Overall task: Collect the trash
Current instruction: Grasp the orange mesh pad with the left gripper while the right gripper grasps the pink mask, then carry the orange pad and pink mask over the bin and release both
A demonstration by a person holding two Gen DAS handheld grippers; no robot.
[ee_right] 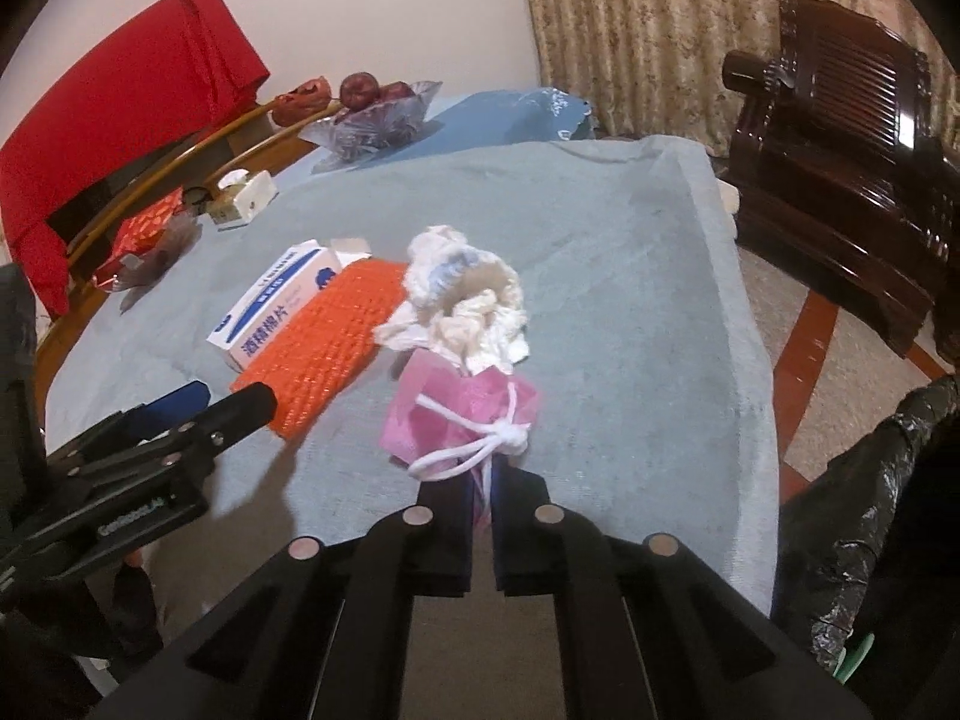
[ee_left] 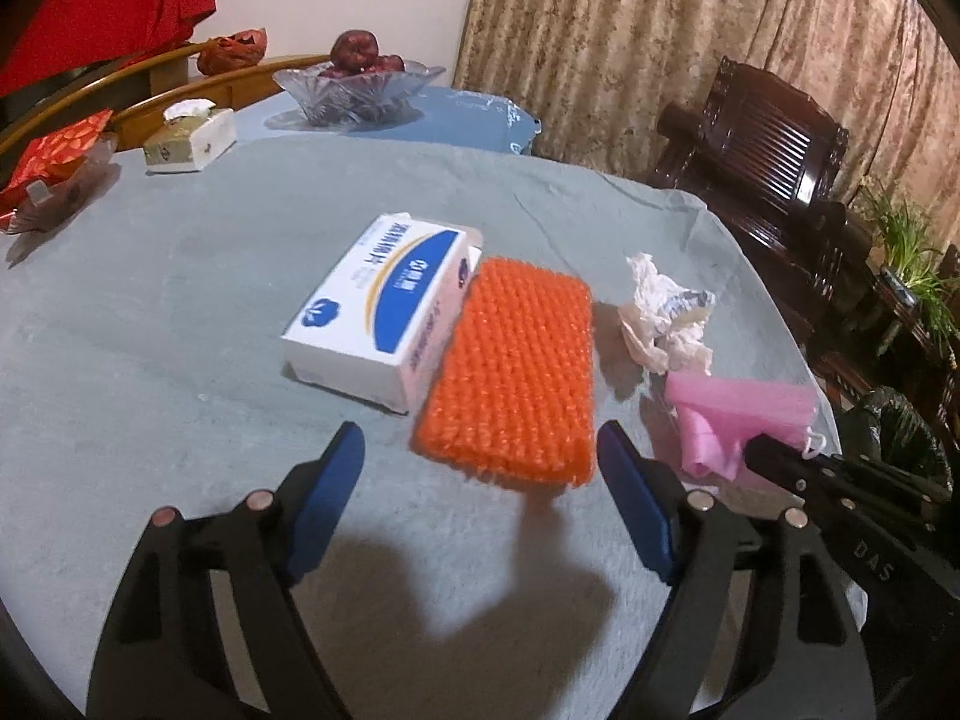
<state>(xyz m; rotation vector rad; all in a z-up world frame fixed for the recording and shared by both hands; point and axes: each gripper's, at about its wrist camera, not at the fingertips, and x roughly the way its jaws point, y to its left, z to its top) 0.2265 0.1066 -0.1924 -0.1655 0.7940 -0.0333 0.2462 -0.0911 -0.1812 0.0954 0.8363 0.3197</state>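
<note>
My right gripper (ee_right: 480,483) is shut on a pink bag (ee_right: 462,414) with a white knotted cord, near the table's right edge. It also shows in the left wrist view (ee_left: 738,420). A crumpled white tissue (ee_right: 468,306) lies just beyond it, also seen in the left wrist view (ee_left: 666,318). My left gripper (ee_left: 480,474) is open and empty, just short of an orange knitted pad (ee_left: 516,372). A white and blue box (ee_left: 384,312) lies to the pad's left. A black trash bag (ee_right: 870,516) hangs to the right of the table.
The table has a grey-blue cloth (ee_left: 180,330). At its far side stand a glass bowl of fruit (ee_left: 360,84), a tissue pack (ee_left: 192,138) and red wrappers (ee_left: 54,162). A dark wooden chair (ee_left: 774,144) stands to the right.
</note>
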